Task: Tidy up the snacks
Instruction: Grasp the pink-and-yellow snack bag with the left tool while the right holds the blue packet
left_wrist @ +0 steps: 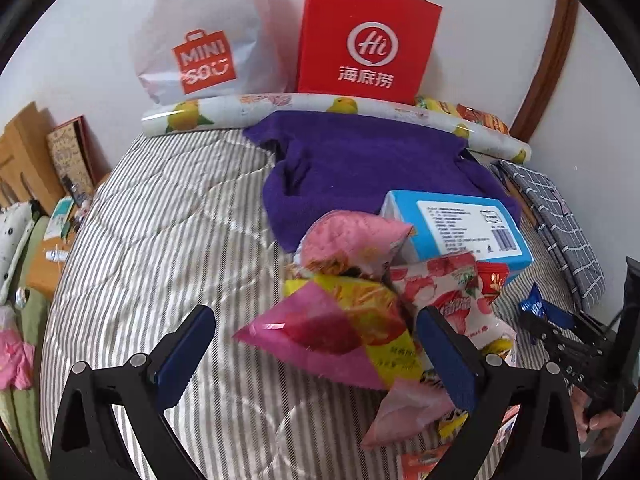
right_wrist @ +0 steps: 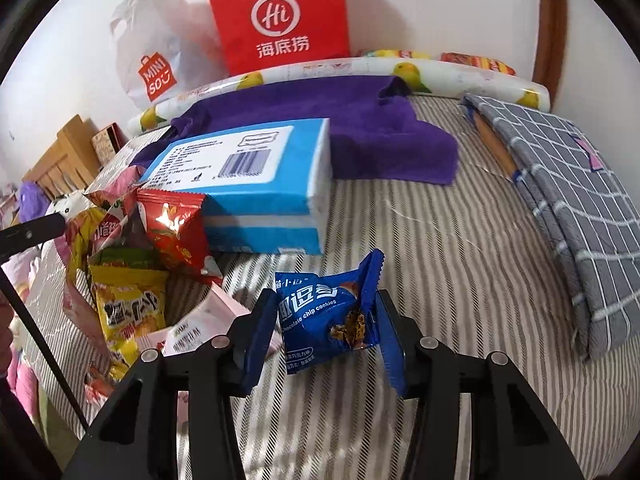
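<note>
step in hand: looks like the right gripper (right_wrist: 328,332) is picking one snack out of the heap, namely the blue chocolate-chip cookie packet (right_wrist: 330,316). The pads sit against both crimped sides of it, so I'd call that a grip.
where the packet is: on the striped quilt (right_wrist: 460,300), just off the pile at about 3 o'clock from it, in front of the blue box (right_wrist: 256,184).
left gripper: the left gripper (left_wrist: 316,360) has its jaws wide, nothing pinched. It hangs over the pink-and-yellow chip bag (left_wrist: 340,332), which lies between the pads without either one pressing on it.
next move: my guess is lift the cookies clear and carry them toward the open quilt at 3 o'clock. A crinkly wrapper could slip, so keep the squeeze firm.
in the way: the snack pile (right_wrist: 128,264) crowds 9 o'clock, with the red packet (right_wrist: 176,232) leaning on the box.
other stuff: purple towel (right_wrist: 360,136), grey checked pouch (right_wrist: 568,200), red paper bag (right_wrist: 280,20) and white Miniso bag (right_wrist: 156,68) at 12 o'clock against the wall.
</note>
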Demonstrator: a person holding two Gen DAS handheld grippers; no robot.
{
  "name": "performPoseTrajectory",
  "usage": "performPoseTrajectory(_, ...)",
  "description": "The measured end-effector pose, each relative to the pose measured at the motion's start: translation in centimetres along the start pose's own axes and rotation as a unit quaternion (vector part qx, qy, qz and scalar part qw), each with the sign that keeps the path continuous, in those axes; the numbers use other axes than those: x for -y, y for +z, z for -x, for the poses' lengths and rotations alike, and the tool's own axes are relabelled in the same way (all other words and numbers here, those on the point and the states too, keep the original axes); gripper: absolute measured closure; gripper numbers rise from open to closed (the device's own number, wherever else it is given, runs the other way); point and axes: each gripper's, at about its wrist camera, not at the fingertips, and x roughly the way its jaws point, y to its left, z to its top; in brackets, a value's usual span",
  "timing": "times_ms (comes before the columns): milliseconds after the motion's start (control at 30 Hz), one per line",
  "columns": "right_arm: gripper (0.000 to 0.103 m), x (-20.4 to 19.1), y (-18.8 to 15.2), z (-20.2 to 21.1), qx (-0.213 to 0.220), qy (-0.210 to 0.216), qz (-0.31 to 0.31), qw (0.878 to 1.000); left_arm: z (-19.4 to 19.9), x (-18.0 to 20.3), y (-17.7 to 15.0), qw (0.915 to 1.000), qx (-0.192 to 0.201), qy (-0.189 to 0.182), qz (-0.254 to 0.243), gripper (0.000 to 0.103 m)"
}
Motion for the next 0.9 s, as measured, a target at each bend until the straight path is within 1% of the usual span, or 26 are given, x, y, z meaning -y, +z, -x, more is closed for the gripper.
performPoseTrajectory(67, 0.054, 0.2, -0.2, 0.4, 0.002, -0.005, -0.003, 1.000, -0.5, 0.5, 0.6, 0.9999, -0.006, -0.008, -0.010, 0.001)
performPoseTrajectory(200, 0.054, 0.6, -0.3, 1.4, 0.010, -0.007, -0.010, 1.000, -2.2, 1.1, 1.0, 0.9989, -0.033, 0.008, -0.031, 0.001)
performPoseTrajectory(300, 0.054, 0.9, -0.5, 2.0, 0.012, -0.009, -0.013, 1.000, -3.3, 0.5, 0.7, 0.9982, -0.056, -0.009, -0.021, 0.003)
performPoseTrajectory(367, 0.054, 1.1, -0.7, 2.2, 0.012, -0.011, -0.016, 1.000, -4.0, -0.1, 0.1, 0.9972, -0.068, -0.028, -0.012, 0.009)
performPoseTrajectory(433, 0.054, 1.3, -0.8, 2.4, 0.011, -0.012, -0.020, 1.000, -4.1, -0.6, -0.4, 0.9967, -0.065, -0.047, -0.009, 0.011)
performPoseTrajectory(533, 0.054, 1.5, -0.9, 2.6, 0.011, -0.014, -0.026, 1.000, -3.1, -1.3, -1.0, 0.9967, -0.051, -0.062, -0.007, 0.015)
performPoseTrajectory(667, 0.054, 1.5, -0.9, 3.0, 0.011, -0.015, -0.032, 0.999, -1.8, -2.2, -1.5, 0.9966, -0.044, -0.069, 0.002, 0.016)
performPoseTrajectory(900, 0.054, 1.0, -0.8, 4.4, 0.011, -0.017, -0.047, 0.999, 1.3, -5.3, -1.8, 0.9962, -0.023, -0.077, 0.032, 0.016)
